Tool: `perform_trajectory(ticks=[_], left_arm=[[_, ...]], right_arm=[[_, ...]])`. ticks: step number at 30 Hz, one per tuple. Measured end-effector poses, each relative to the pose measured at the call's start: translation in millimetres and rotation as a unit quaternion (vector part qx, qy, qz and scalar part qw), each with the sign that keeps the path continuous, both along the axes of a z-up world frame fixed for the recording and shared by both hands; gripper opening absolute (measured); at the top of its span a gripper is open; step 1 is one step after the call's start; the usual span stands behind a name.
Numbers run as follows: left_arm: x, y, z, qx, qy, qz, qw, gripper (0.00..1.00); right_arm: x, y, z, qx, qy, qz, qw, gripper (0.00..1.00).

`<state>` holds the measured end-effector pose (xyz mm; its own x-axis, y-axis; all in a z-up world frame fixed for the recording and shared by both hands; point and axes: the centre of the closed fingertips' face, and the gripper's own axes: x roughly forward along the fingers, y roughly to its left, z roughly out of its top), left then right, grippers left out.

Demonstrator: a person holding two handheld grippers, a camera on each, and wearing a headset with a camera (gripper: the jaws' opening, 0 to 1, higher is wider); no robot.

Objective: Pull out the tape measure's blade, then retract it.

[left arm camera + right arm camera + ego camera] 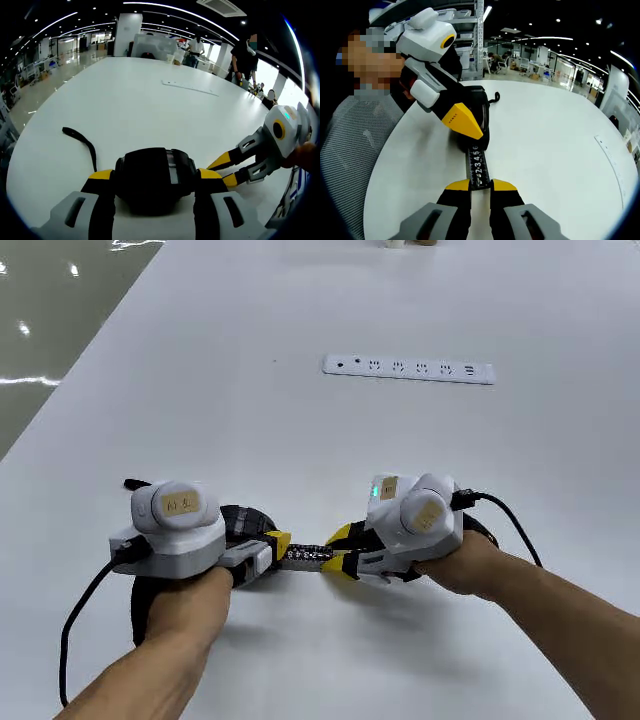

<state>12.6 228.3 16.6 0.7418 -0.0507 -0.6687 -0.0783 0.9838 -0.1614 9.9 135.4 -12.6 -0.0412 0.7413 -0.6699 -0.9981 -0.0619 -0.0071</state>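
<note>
A black tape measure [154, 176] rests on the white table [300, 430], and my left gripper [156, 178] is shut on its case from both sides. Its wrist strap [82, 142] trails off to the left. A short length of blade [478, 167] with printed numbers runs out of the case [479, 112]. My right gripper [480, 186] is shut on the end of that blade. In the head view the left gripper [272, 550] and right gripper [338, 548] face each other, a little apart, with the blade [305, 558] stretched between them.
A white power strip [408, 368] lies farther back on the table, also seen as the power strip [190, 87]. The table's left edge [70, 370] drops to a shiny floor. People stand at the far end [245, 55].
</note>
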Motion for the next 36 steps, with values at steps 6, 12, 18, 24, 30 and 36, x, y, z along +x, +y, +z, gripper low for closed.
perform_trajectory(ticks=[6, 12, 18, 24, 30, 36], left_arm=[[-0.6, -0.6, 0.5, 0.0, 0.001, -0.001, 1.0, 0.58], [-0.7, -0.3, 0.5, -0.001, 0.001, -0.001, 1.0, 0.58], [-0.5, 0.0, 0.4, -0.003, 0.002, 0.0, 1.0, 0.58], [-0.8, -0.2, 0.5, -0.003, 0.003, 0.0, 1.0, 0.58], [-0.8, 0.0, 0.4, -0.003, 0.003, 0.0, 1.0, 0.58], [-0.7, 0.2, 0.6, -0.004, 0.004, 0.001, 1.0, 0.58]], right_arm=[[-1.4, 5.7, 0.0, 0.002, 0.0, 0.002, 1.0, 0.1], [-2.5, 12.7, 0.2, 0.004, -0.001, 0.006, 1.0, 0.1], [-3.0, 19.3, 0.2, 0.005, -0.002, 0.01, 0.9999, 0.1], [-4.4, 24.7, 0.2, 0.006, -0.001, 0.013, 0.9999, 0.1], [-5.6, 31.9, 0.0, 0.008, 0.0, 0.016, 0.9998, 0.1], [-6.4, 37.7, 0.0, 0.01, -0.002, 0.018, 0.9998, 0.1]])
